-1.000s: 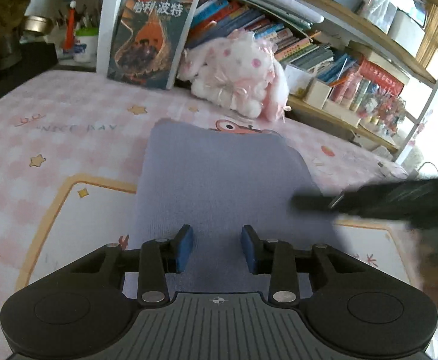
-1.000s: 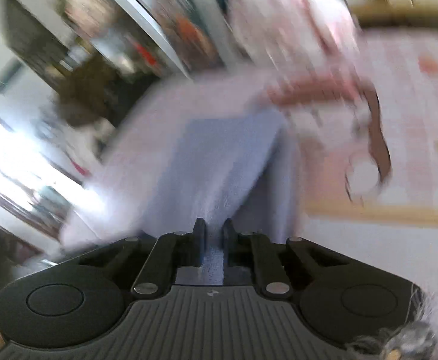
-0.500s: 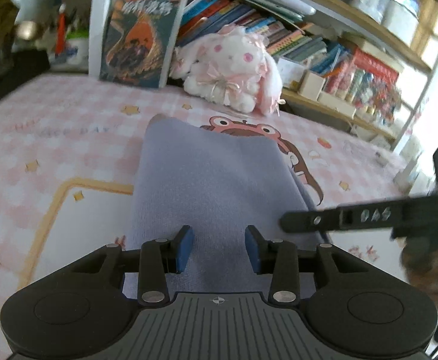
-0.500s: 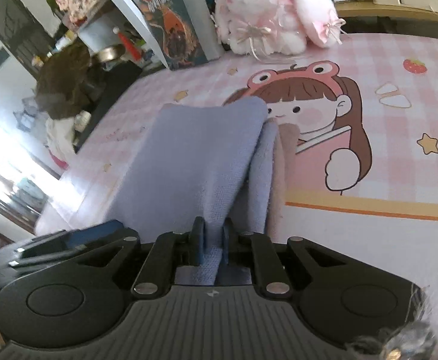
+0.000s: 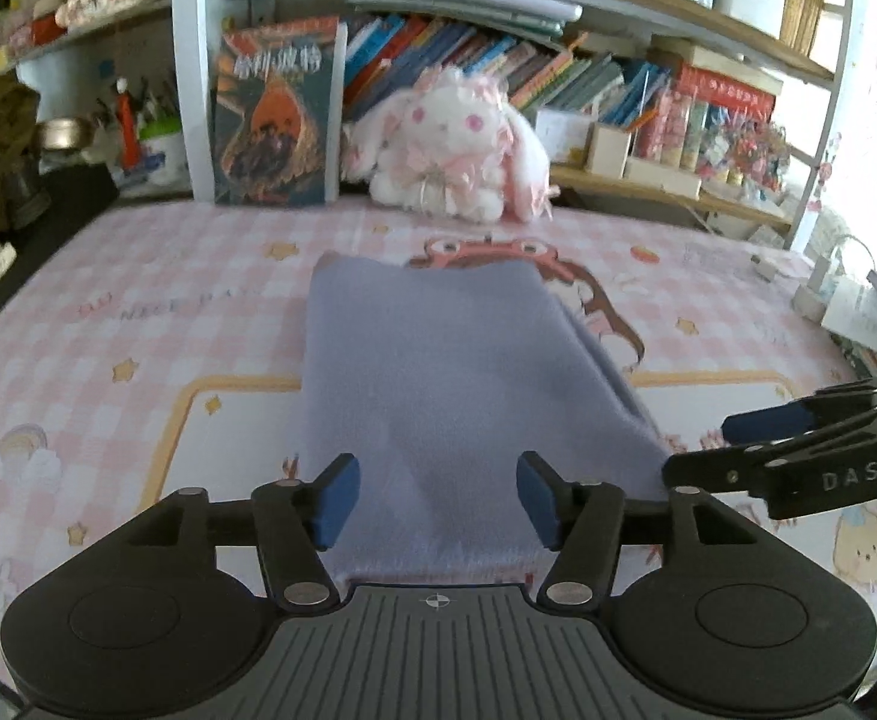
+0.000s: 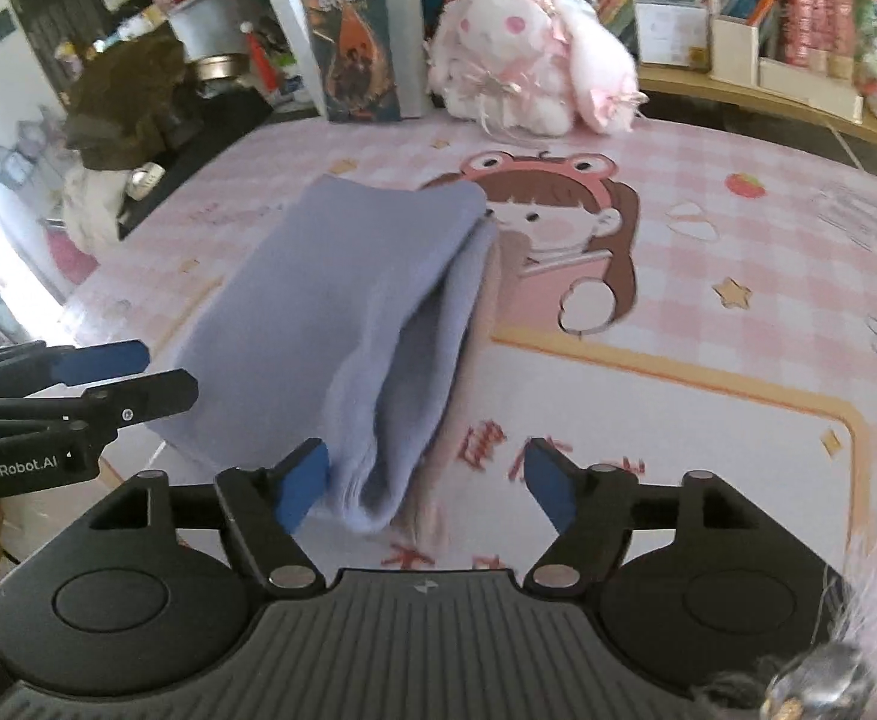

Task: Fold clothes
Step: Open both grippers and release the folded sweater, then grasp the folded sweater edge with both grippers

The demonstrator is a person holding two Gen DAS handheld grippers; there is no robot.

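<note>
Two handheld grippers release at once: our left gripper and right gripper both angle down over the near hem of a folded lavender fleece garment, their blue-padded fingers spreading wider, with cloth lying between them but pinched by neither. We judge a fold just laid and the grip let go. What follows, we think, calls for drawing both tools clear, then squaring the loose layers gaping along the garment's right edge or taking a fresh hold for another fold. Beyond, the garment lies lengthwise on a pink checked cartoon-print bed sheet. Farther back, a white-and-pink plush rabbit sits against a crowded wooden bookshelf.
</note>
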